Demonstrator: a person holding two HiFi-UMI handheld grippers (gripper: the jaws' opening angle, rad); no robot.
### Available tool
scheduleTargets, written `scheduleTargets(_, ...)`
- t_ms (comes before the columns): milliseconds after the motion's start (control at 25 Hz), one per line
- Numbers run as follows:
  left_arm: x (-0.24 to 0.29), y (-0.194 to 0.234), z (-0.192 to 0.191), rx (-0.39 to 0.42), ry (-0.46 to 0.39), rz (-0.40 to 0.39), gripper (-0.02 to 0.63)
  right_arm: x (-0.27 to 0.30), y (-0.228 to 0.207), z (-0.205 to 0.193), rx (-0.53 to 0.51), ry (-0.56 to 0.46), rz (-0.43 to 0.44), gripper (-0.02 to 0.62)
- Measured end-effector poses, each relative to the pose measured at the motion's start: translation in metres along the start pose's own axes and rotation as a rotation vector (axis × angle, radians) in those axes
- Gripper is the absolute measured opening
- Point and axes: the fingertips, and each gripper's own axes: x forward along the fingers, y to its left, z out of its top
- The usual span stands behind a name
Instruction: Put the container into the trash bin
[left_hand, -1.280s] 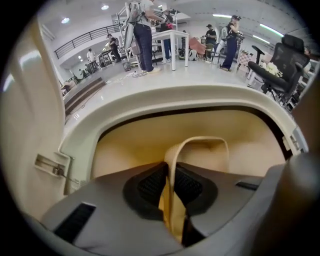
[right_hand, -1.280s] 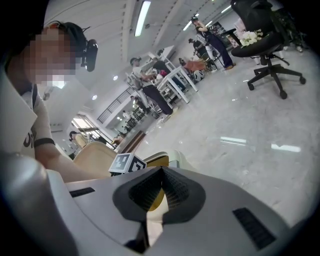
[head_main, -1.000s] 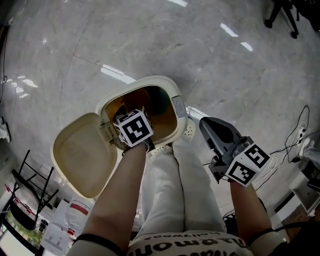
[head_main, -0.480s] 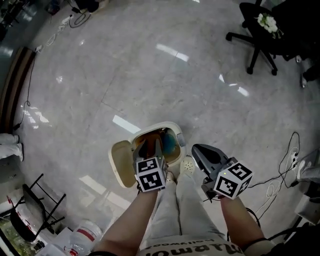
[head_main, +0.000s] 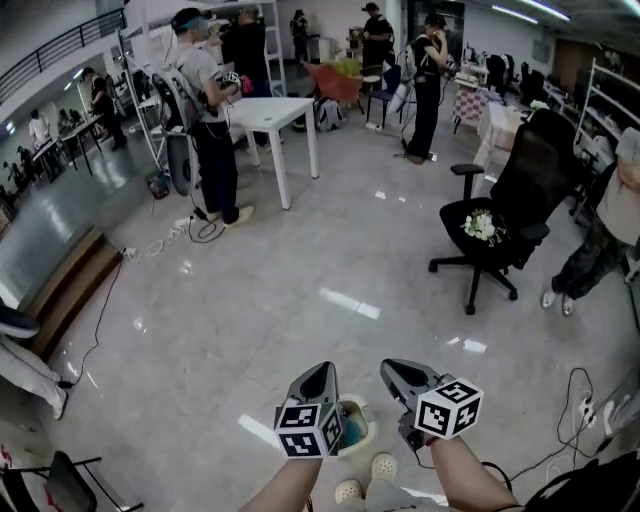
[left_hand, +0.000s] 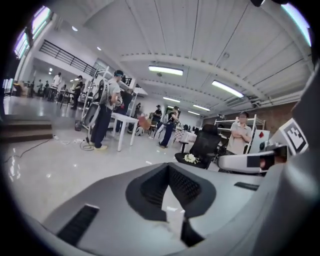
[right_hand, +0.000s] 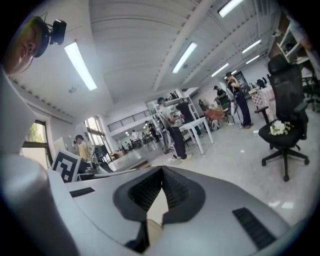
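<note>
Both my left tongs (head_main: 318, 372) and right tongs (head_main: 392, 366) are closed on nothing and point out across the room. The trash bin (head_main: 360, 432) stands on the floor beneath them; the bluish thing inside it (head_main: 342, 430) is probably the container, so I judge the task done.

Trash bin (head_main: 361, 431) below left gripper (head_main: 319, 371)
</note>
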Motion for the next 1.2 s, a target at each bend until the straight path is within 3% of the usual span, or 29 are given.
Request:
scheduleTargets(200, -0.036, -0.028, 0.081, 0.066, -0.131, -0.053, -0.009, -0.029, 0.041, 0.073, -0.101, -0.124, -0.023, 0.002)
scheduleTargets(480, -0.070, -0.058, 0.147, 0.088, -0.278, -0.111, -0.010, -0.061, 0.077, 0.125, -0.198, -0.214, -0.029, 0.002)
scheduleTargets(1200, -0.091, -0.075, 0.199, 0.116, -0.392, -0.164, -0.011, -0.077, 0.088, 0.163, -0.261, -0.283, -0.065, 0.002)
